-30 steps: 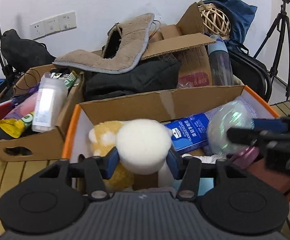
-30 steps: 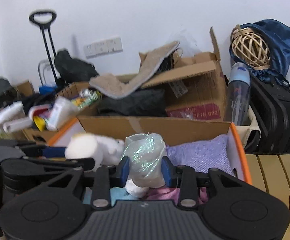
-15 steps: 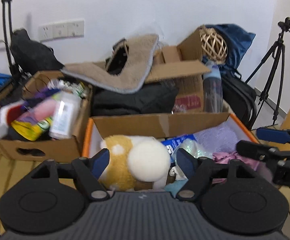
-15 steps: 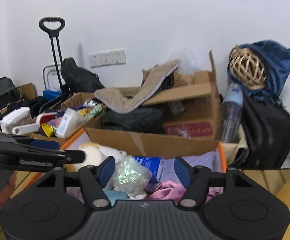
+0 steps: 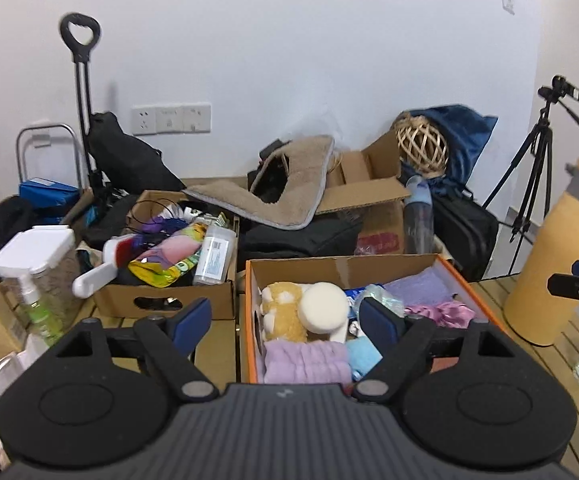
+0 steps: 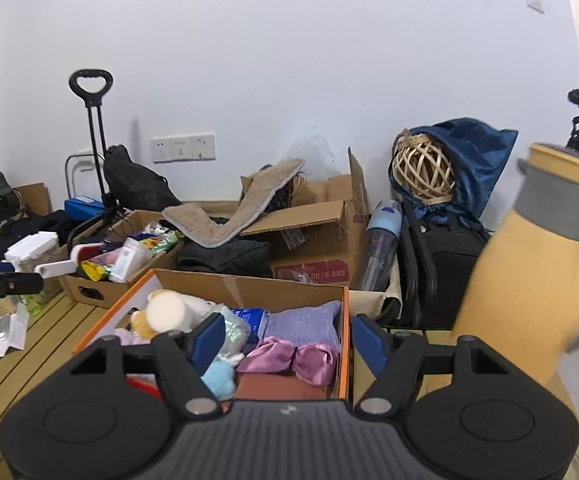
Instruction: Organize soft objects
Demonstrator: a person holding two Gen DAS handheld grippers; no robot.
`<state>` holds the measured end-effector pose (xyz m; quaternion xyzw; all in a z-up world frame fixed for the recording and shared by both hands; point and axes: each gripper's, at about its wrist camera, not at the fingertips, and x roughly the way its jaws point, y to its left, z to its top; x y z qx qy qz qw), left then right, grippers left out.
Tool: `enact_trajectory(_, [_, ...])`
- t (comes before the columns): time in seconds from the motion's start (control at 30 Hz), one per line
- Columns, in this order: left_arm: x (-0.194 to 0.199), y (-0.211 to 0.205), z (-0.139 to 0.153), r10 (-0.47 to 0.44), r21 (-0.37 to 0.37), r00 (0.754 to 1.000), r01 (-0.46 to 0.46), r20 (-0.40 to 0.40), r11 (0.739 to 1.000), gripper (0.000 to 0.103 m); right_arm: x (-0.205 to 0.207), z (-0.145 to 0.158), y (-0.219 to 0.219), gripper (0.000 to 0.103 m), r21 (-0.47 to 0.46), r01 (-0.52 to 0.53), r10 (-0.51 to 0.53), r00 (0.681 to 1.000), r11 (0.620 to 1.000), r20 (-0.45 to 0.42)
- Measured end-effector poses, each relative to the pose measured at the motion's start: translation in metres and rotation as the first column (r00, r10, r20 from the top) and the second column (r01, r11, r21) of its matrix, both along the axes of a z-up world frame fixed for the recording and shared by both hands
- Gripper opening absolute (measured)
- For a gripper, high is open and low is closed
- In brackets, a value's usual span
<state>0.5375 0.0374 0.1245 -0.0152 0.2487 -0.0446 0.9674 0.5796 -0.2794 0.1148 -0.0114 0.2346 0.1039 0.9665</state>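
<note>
box: orange-rimmed box (image 5: 245, 320) holds sponge (image 5: 324, 307), plush (image 5: 283, 312), towels
left gripper (image 5: 285, 316): jaws opening, empty
right gripper (image 6: 287, 338): opening, empty
left: judging near done

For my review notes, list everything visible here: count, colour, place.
orange-edged box: one, centre of table
white sponge: one, in that box
yellow plush: one, beside the sponge
purple towel: one, box front
pink satin cloth: one, box right
iridescent bag: one, box middle
brown box: one, left, holding bottles and packets
beige mat: one, draped on rear boxes
wicker ball: one, tan, rear right
yellow jug: one, far right
left tongs: black, blue pads, opening, empty
right tongs: same, opening, empty
</note>
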Motion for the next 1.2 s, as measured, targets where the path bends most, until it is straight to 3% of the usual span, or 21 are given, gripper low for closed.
enact_trajectory(0.27, [-0.13, -0.011, -0.005, 0.026, 0.067, 0.989, -0.036, 0.146, 0.997, 0.092, -0.119, -0.01, -0.006, 0.078, 0.044, 0.011, -0.014, 0.997, 0.999, 0.078])
enact_trajectory(0.43, [-0.233, -0.011, -0.02, 0.02, 0.031, 0.98, -0.027, 0.2, 0.999, 0.098, -0.212, -0.019, -0.006, 0.08, 0.07, 0.018, -0.027, 0.991, 0.997, 0.127])
enact_trajectory(0.53, [-0.3, -0.016, -0.029, 0.005, 0.051, 0.971, -0.018, 0.238, 0.999, 0.103, -0.274, -0.022, -0.002, 0.082, 0.063, -0.001, -0.009, 0.987, 0.998, 0.161])
enact_trajectory(0.67, [-0.373, -0.024, -0.036, 0.025, 0.074, 0.96, -0.048, 0.28, 0.996, 0.103, -0.352, -0.028, 0.008, 0.09, 0.034, -0.045, 0.036, 0.974, 0.998, 0.222])
enact_trajectory(0.83, [-0.455, -0.035, -0.042, 0.033, 0.023, 0.954, -0.041, 0.299, 0.999, 0.103, -0.436, -0.035, 0.021, 0.092, 0.043, -0.101, 0.086, 0.96, 0.994, 0.266])
enact_trajectory(0.9, [-0.484, -0.038, -0.047, 0.043, 0.023, 0.947, -0.053, 0.319, 0.998, 0.103, -0.468, -0.043, 0.027, 0.093, 0.036, -0.116, 0.102, 0.957, 0.993, 0.271])
enact_trajectory(1.07, [-0.531, -0.043, -0.066, 0.044, -0.032, 0.962, -0.037, 0.269, 0.999, 0.103, -0.533, -0.073, 0.037, 0.1, -0.021, -0.145, 0.146, 0.957, 0.989, 0.25])
enact_trajectory(1.2, [-0.562, -0.046, -0.076, 0.059, -0.034, 0.961, -0.052, 0.27, 0.998, 0.103, -0.574, -0.09, 0.036, 0.1, -0.003, -0.127, 0.125, 0.964, 0.992, 0.235])
